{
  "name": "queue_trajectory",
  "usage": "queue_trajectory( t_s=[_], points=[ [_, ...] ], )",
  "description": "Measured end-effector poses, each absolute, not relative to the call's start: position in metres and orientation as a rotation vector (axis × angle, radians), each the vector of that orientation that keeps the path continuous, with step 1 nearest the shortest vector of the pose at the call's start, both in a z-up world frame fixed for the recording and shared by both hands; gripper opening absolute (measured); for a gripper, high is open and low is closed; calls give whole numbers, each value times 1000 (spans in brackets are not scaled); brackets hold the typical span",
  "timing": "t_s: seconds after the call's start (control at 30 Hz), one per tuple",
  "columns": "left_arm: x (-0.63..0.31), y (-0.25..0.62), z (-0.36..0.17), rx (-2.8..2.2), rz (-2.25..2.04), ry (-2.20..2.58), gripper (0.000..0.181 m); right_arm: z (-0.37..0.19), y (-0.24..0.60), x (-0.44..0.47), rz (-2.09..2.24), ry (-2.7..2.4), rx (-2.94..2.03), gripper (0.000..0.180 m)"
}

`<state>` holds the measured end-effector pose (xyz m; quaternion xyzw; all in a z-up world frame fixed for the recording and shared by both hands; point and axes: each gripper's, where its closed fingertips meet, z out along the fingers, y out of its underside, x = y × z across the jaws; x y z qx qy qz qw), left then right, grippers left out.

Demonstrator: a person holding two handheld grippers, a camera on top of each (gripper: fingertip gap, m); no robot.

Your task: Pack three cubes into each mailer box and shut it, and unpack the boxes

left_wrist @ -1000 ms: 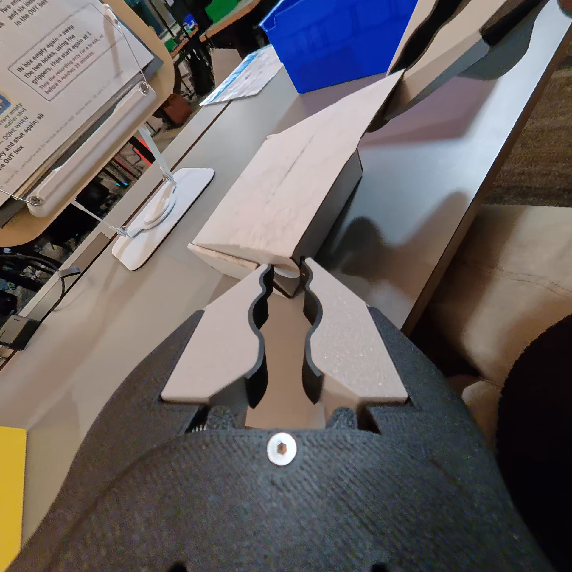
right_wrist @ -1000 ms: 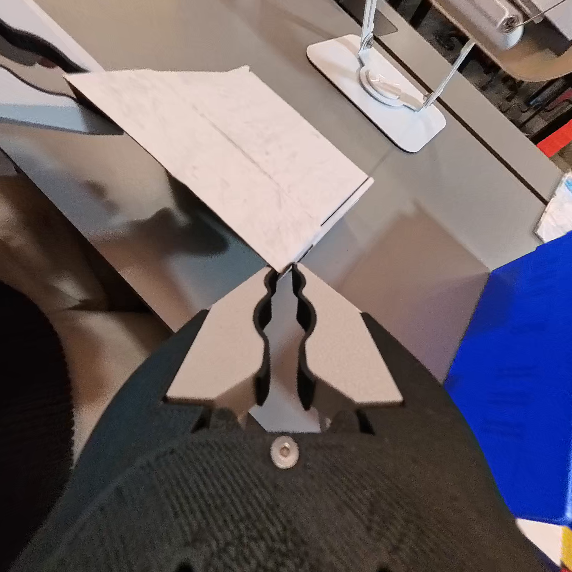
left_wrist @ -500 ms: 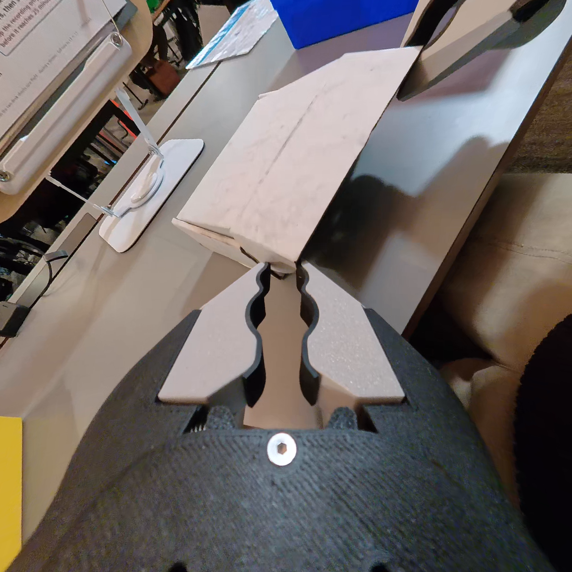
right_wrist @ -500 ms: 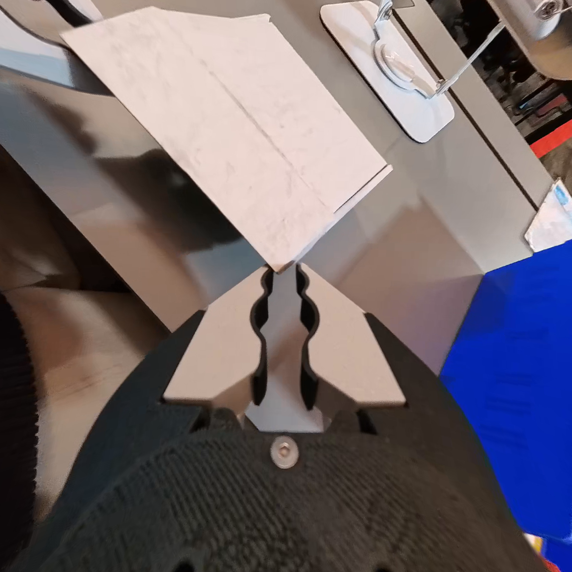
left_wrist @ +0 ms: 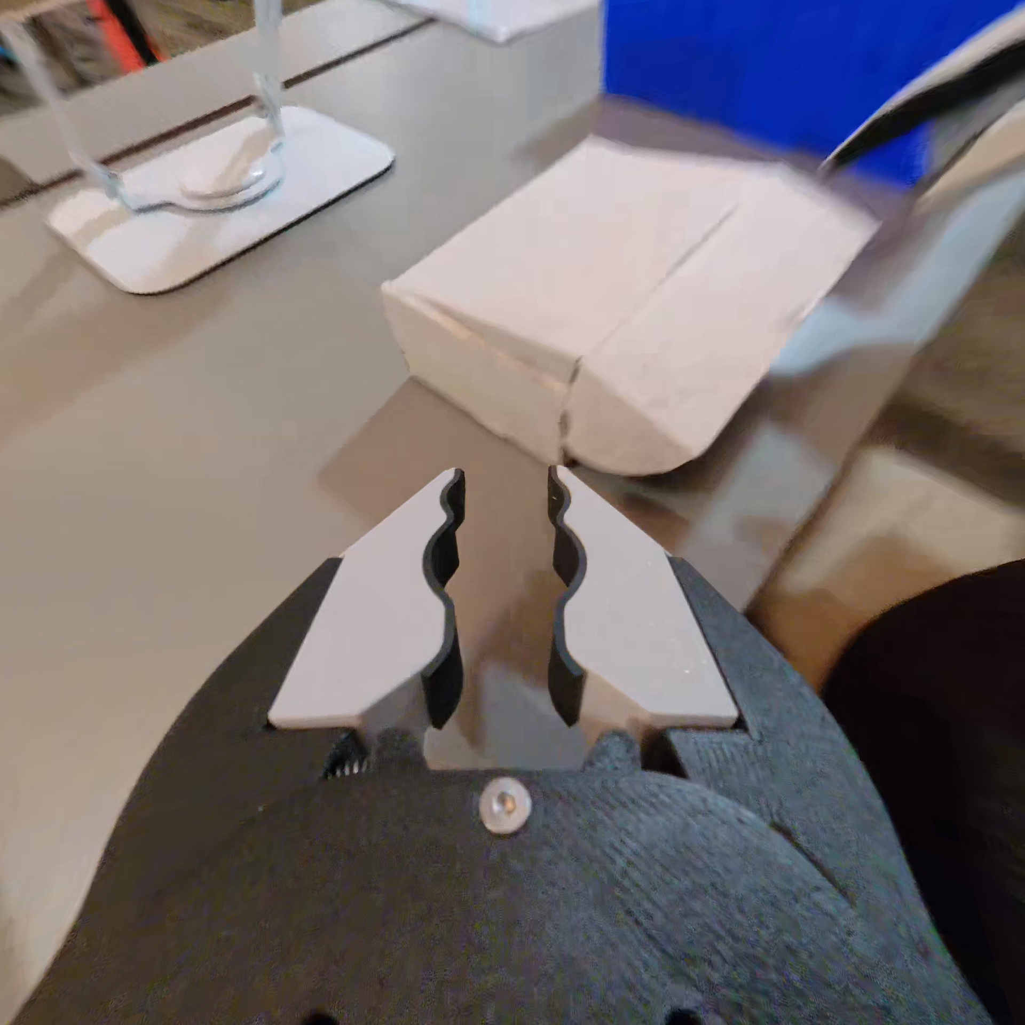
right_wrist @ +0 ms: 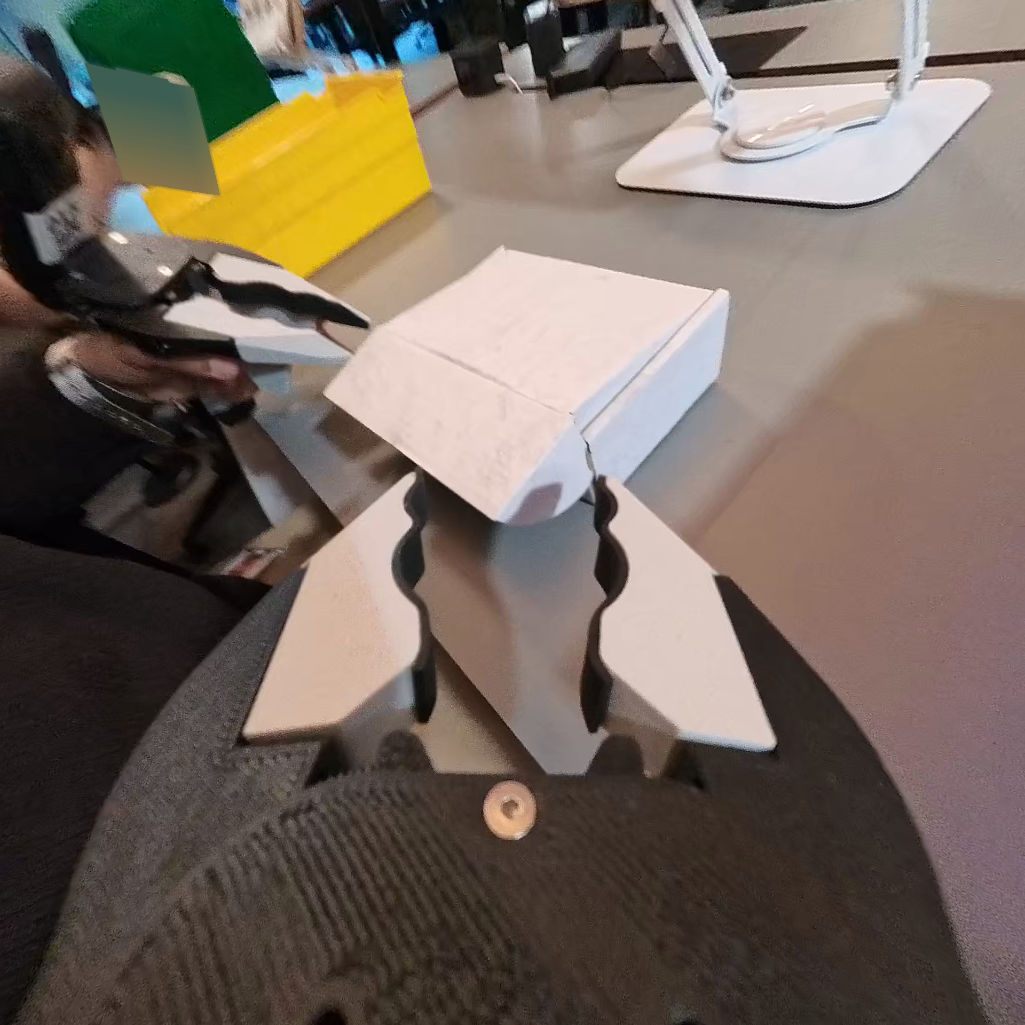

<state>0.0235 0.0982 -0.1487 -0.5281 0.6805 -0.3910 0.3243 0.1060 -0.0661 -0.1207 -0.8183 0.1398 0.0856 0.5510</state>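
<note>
A white mailer box [left_wrist: 610, 288] lies on the grey table with its lid down. Its front flap [left_wrist: 643, 410] slants down and out toward the table's near edge. No cubes show. My left gripper [left_wrist: 506, 477] is open by a narrow gap and empty, with its tips just short of the flap's left corner. In the right wrist view the box [right_wrist: 554, 344] sits ahead, and my right gripper [right_wrist: 507, 488] is wide open with the flap's rounded right corner [right_wrist: 527, 471] between its fingertips, not clamped. The left gripper [right_wrist: 266, 316] also shows there, at the box's far corner.
A white stand base [left_wrist: 222, 205] sits behind the box on the left. A blue bin [left_wrist: 776, 66] stands at the back right, and a yellow bin [right_wrist: 310, 172] stands farther along the table. The table's near edge [left_wrist: 776, 554] runs close to the box.
Both grippers were pinched on the raised lid's front corners. They have since opened and dropped lower. The lid has come down onto the box.
</note>
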Motion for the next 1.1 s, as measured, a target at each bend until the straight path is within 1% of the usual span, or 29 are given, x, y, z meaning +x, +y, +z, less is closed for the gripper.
queue_trajectory(
  t_s=[0.03, 0.1, 0.17, 0.23, 0.3, 0.43, 0.5, 0.73, 1.0, 1.1],
  points=[
    [22, 87, -140, -1409, -1186, 1771, 31, -118, -65, 105, 243, 344, -1909, 61],
    [20, 70, -125, -1466, -1452, 1732, 32, -118, -62, 103, 302, 369, -1879, 62],
    [19, 63, -123, -1518, -1567, 1720, 33, -123, -59, 102, 330, 388, -1884, 62],
    [21, 62, -135, -1553, -1520, 1746, 43, -132, -57, 102, 321, 396, -1921, 61],
    [23, 60, -145, -1558, -1438, 1784, 46, -139, -55, 101, 290, 387, -1963, 59],
    [21, 43, -144, -1490, -1458, 1833, 51, -144, -53, 97, 241, 346, -2010, 53],
    [20, 38, -143, -1471, -1462, 1845, 48, -145, -52, 96, 230, 337, -2021, 52],
    [20, 35, -139, -1475, -1508, 1830, 46, -144, -53, 95, 202, 321, -2035, 46],
    [20, 35, -142, -1479, -1485, 1829, 45, -146, -53, 94, 190, 311, -2053, 46],
    [21, 37, -143, -1497, -1499, 1817, 41, -147, -53, 93, 198, 312, -2052, 45]
  ],
)
